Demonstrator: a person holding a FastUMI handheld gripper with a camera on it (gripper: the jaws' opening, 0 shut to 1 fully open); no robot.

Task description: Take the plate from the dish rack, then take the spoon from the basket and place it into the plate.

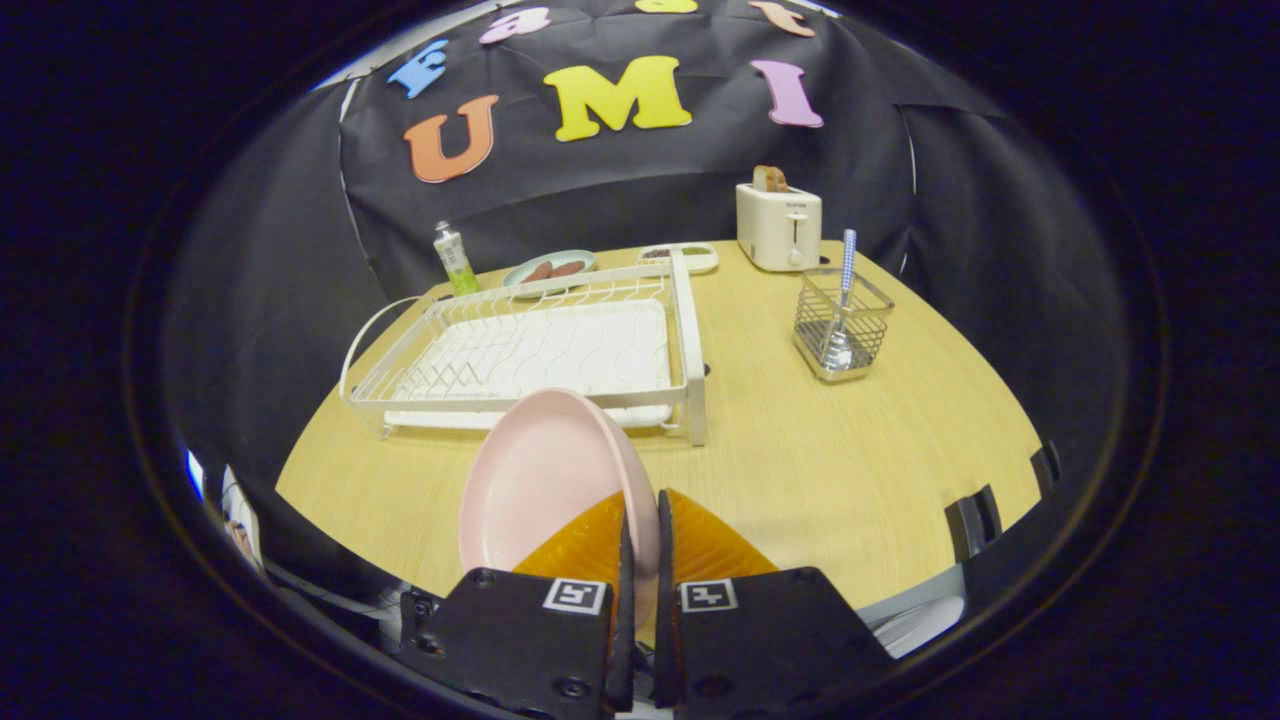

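The tongs [640, 520] are closing down to a thin slit, and the rim of the pink plate [545, 480] is sitting in that slit — both fingers [700, 540] are pressing on its edge. The plate is standing on edge, tilted, its hollow face turned toward the left finger, and it is hanging above the table [800, 470] just in front of the dish rack, apart from the rack's wires. The tongs are pointing forward and slightly downward across the table toward the booth's back wall; the hand that carries them cannot be made out.

The table is spreading wide under everything, pale wood. On it, beyond the fingers and a little to their left, the white wire dish rack [530, 350] is lying over its white drip tray, with a tall end frame on the side nearer the basket. To the right of the rack and well apart from it, the small wire basket [842, 330] is standing upright, and the spoon [843, 300] is leaning inside it, bowl down, handle sticking up above the basket's rim.

Farther back, a cream toaster [778, 225] is sitting near the table's far edge with a slice of bread [770, 178] poking out of its slot. Beside it to the left a small white tray [680, 256] is resting, then a pale green plate [548, 268] with brown pieces of food on it — and at the rack's far left corner a small tube [455, 260] is standing upright.
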